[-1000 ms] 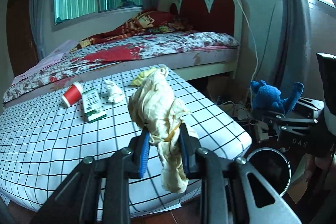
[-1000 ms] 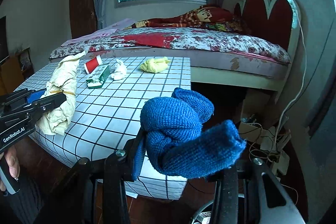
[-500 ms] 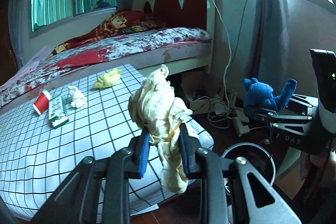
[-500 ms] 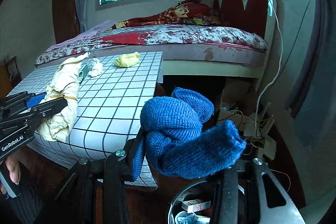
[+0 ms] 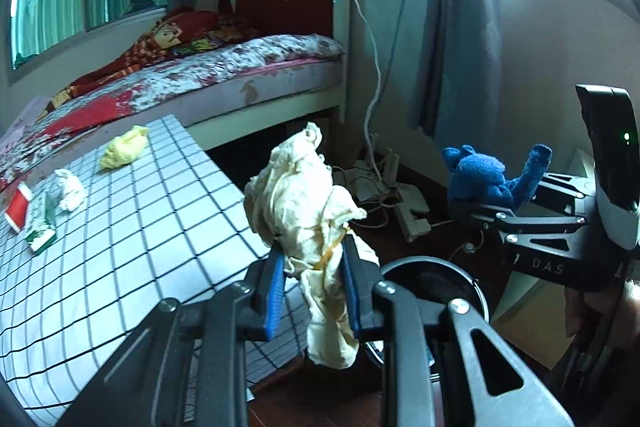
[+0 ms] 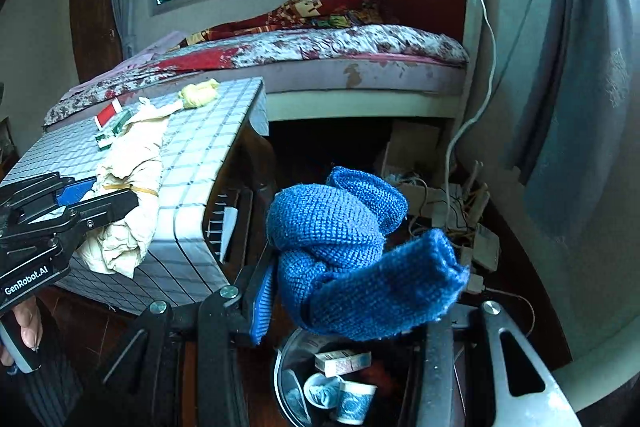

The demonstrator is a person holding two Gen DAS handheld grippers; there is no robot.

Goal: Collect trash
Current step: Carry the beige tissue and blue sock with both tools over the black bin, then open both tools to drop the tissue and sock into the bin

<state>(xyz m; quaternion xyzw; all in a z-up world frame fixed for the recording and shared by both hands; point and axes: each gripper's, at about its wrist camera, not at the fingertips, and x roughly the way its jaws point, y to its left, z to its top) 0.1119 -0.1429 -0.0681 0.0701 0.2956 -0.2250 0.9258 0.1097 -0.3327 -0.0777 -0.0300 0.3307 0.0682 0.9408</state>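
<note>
My left gripper [image 5: 314,289] is shut on a crumpled cream cloth [image 5: 304,211] bound with a rubber band, held beyond the table's corner and near the round trash bin [image 5: 472,281] on the floor. My right gripper [image 6: 352,307] is shut on a knotted blue cloth [image 6: 352,251], held just above the bin [image 6: 282,367], which holds a small box and paper cups. On the checked table [image 5: 120,247] lie a yellow wad [image 5: 124,149], a white crumpled paper [image 5: 70,187], a green carton [image 5: 40,227] and a red cup [image 5: 18,207].
A bed [image 5: 240,75] with a red headboard stands behind the table. Cables and a power strip [image 5: 408,215] lie on the dark floor by the wall. A curtain [image 5: 452,27] hangs at the right.
Both grippers have swung right and down, away from the table toward the bin. The bin's contents now show under the blue cloth. Both cloths stay gripped.
</note>
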